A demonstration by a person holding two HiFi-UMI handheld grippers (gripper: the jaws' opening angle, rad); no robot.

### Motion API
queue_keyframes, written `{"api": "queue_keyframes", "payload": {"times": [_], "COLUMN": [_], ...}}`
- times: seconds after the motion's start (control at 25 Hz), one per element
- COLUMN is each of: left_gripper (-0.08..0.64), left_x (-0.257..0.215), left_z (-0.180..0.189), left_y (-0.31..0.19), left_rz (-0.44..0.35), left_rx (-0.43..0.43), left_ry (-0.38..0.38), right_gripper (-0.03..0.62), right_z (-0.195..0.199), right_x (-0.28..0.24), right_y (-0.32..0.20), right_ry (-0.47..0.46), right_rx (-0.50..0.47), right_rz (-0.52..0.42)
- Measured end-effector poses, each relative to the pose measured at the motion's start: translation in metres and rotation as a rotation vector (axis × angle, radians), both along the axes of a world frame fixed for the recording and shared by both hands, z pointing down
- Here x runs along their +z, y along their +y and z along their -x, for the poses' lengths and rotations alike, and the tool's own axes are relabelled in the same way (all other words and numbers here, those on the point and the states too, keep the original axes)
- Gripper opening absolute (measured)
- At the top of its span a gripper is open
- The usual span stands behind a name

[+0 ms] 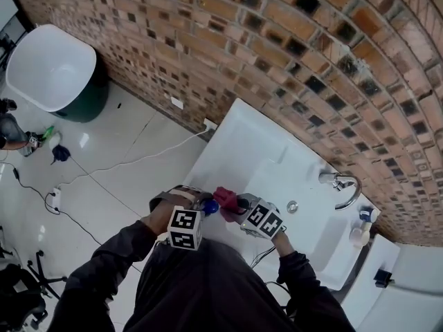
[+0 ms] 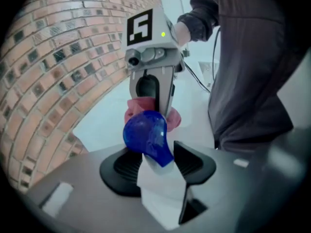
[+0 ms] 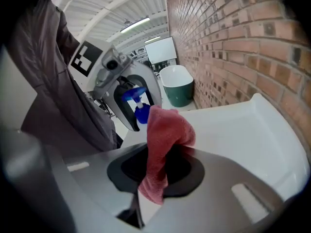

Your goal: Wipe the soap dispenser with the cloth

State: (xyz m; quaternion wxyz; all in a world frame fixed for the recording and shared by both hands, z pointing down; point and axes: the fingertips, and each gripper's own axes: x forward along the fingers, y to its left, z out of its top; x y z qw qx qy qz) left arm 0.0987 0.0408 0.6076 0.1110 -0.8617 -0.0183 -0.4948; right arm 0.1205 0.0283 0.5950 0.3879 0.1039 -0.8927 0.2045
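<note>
1. My left tongs were clenched on the white body of the soap dispenser. They held it in the air in front of me, over the front edge of the sink.
2. My right tongs were clamped on the red cloth. A bunched fold of it stood up past the jaws and faced the left tongs.
3. The dispenser's long axis ran out along the line of my left tongs. Its white base sat between the jaws, and its blue pump head led the way, pointing at the cloth and the right tongs.
4. The cloth sat just beside the pump head, perhaps against it. I could not tell whether they touched.
5. I judged the task to be early. Both things were picked up and brought together, so wiping could at most have started at the blue head. The white body, partly covered by my own jaws, was still left to wipe.
6. Beyond the sink stood the tap, and behind that the brick wall.
</note>
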Motion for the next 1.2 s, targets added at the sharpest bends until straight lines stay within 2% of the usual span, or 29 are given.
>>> {"api": "queue_keyframes", "payload": {"times": [0.16, 0.28, 0.48, 0.68, 0.84, 0.96, 1.04, 1.08, 1.2], "left_gripper": [0.21, 0.209, 0.211, 0.224, 0.23, 0.219, 0.204, 0.204, 0.204], "left_x": [-0.002, 0.0, 0.002, -0.008, -0.022, -0.023, -0.026, -0.03, -0.041], "left_z": [-0.001, -0.001, 0.001, 0.004, 0.016, 0.029, 0.036, 0.036, 0.024], "left_y": [-0.001, 0.0, 0.0, -0.01, -0.011, -0.007, -0.002, 0.002, 0.009], "left_rz": [-0.008, -0.012, -0.016, -0.074, -0.094, -0.096, -0.063, -0.023, 0.194], "left_rx": [-0.002, 0.008, -0.011, -0.119, -0.208, -0.289, -0.347, -0.38, -0.518], "left_ry": [0.008, 0.004, -0.001, 0.025, 0.059, 0.041, 0.042, 0.062, 0.188], "right_gripper": [0.061, 0.063, 0.063, 0.063, 0.063, 0.063, 0.063, 0.063, 0.063], "right_z": [0.002, 0.006, 0.006, -0.009, -0.018, -0.012, -0.006, -0.003, 0.0], "right_x": [0.044, 0.071, 0.072, 0.042, 0.013, 0.003, 0.003, 0.004, 0.006], "right_y": [0.005, 0.012, 0.012, 0.004, -0.011, -0.012, -0.01, -0.008, -0.005], "right_ry": [0.042, 0.137, 0.162, 0.175, 0.227, 0.244, 0.262, 0.274, 0.304], "right_rx": [0.006, -0.051, -0.057, -0.055, -0.177, -0.264, -0.313, -0.335, -0.369], "right_rz": [0.102, 0.112, 0.1, -0.018, -0.203, -0.263, -0.29, -0.301, -0.316]}}
